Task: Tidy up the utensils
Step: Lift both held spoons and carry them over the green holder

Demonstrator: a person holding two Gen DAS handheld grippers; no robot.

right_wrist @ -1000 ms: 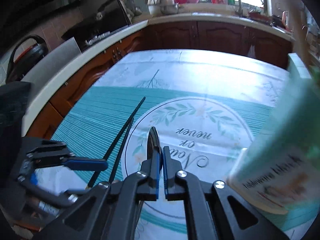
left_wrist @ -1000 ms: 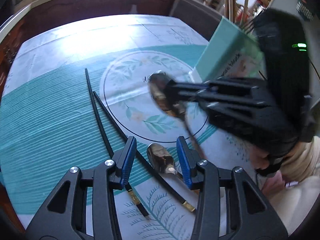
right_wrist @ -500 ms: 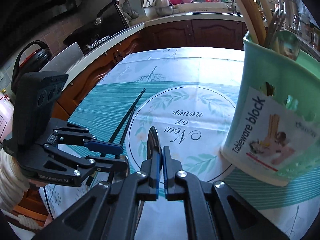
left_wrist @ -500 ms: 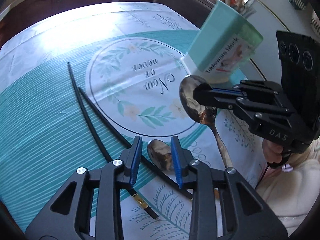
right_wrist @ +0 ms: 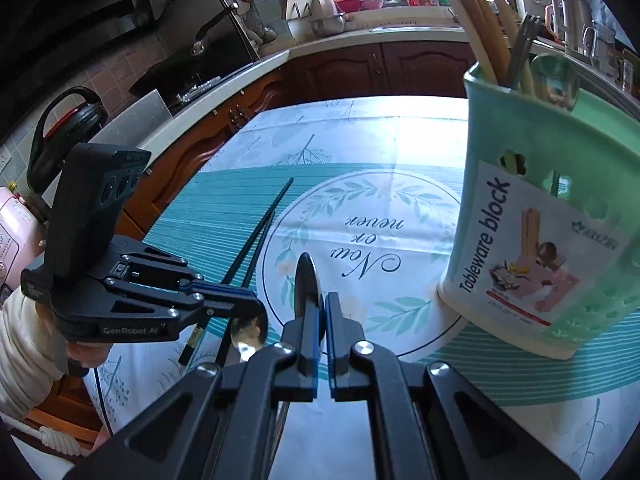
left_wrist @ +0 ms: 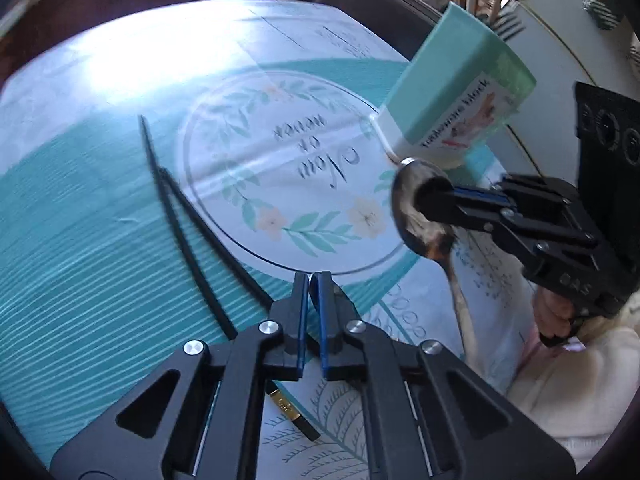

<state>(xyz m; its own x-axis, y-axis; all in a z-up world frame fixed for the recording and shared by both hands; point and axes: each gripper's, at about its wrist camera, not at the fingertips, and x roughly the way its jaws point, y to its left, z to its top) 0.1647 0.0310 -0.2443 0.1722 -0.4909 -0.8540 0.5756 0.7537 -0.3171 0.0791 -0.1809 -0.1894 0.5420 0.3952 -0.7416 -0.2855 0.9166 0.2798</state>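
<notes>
The spoon (left_wrist: pixel 424 216) in the right hand-held gripper (right_wrist: pixel 323 304) is clamped by its bowl and has swung nearer the green tableware holder (right_wrist: pixel 536 216) than a second ago. The left hand-held gripper (left_wrist: pixel 314 286), wide open before, has now closed on the second spoon (right_wrist: pixel 249 330) down at the surface (left_wrist: pixel 100 240). The black chopsticks (left_wrist: pixel 188 232) lie unmoved beside it.

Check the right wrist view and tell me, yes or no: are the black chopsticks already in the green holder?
No: the black chopsticks lie flat on the tablecloth, apart from the green holder.
</notes>
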